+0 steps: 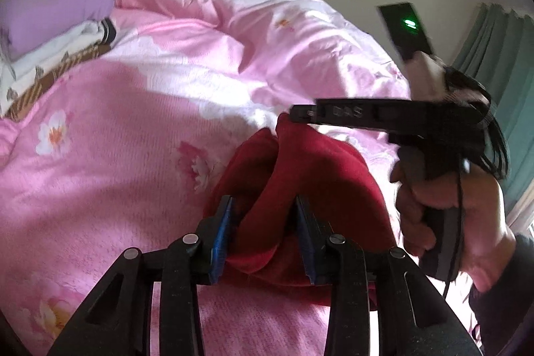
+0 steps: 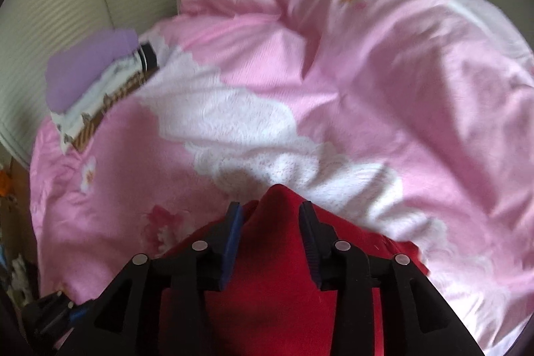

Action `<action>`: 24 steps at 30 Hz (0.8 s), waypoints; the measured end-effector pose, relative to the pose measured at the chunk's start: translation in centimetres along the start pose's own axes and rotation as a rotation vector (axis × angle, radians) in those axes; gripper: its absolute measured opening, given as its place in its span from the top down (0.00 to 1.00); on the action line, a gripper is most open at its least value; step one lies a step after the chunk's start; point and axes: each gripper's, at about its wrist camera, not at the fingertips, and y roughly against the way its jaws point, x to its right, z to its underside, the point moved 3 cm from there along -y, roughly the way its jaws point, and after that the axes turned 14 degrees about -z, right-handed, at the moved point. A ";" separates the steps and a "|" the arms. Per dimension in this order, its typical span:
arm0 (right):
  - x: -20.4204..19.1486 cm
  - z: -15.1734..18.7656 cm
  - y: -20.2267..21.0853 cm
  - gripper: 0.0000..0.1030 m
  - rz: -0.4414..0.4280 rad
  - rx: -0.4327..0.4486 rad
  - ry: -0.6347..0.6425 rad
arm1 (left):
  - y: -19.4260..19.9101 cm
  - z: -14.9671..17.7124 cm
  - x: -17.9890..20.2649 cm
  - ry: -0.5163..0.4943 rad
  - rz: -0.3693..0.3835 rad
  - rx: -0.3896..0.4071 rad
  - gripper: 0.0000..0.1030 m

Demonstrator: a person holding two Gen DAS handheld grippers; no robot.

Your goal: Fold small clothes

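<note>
Now we are looking along our left gripper (image 1: 263,216), whose blue-padded jaws are standing partly apart with a raised hump of the red garment (image 1: 300,175) sitting between them. The cloth is filling most of the gap, but we cannot tell whether the pads are pressing it or only flanking it. Just beyond that hump, a peak of the same garment is rising toward the tip of our right gripper (image 1: 295,115), which is reaching in from the right of the garment. A hand (image 1: 444,206) is wrapping its handle, and a dark sleeve is showing at the wrist. Above that hand, a small black unit (image 1: 405,29) with a green light is standing on the tool.

Along the right gripper (image 2: 271,219) in its own view, we are seeing the jaws partly apart as well, a pointed fold of the red garment (image 2: 277,272) poking up between the blue pads. The picture is blurred, so we are not judging whether the pads are touching the cloth.

The garment is lying on a pink floral quilt (image 1: 110,155), which is spreading out on every side of it. Well beyond the garment, toward the far left edge of the quilt, folded clothes (image 2: 100,102) are lying in a small stack, a lilac piece (image 2: 86,69) on top. A teal curtain (image 1: 494,62) is hanging far to the right of the garment.
</note>
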 end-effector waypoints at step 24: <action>-2.1 11.9 8.0 0.57 0.214 0.311 -0.221 | -2.2 -0.7 2.2 -0.240 0.056 0.039 0.54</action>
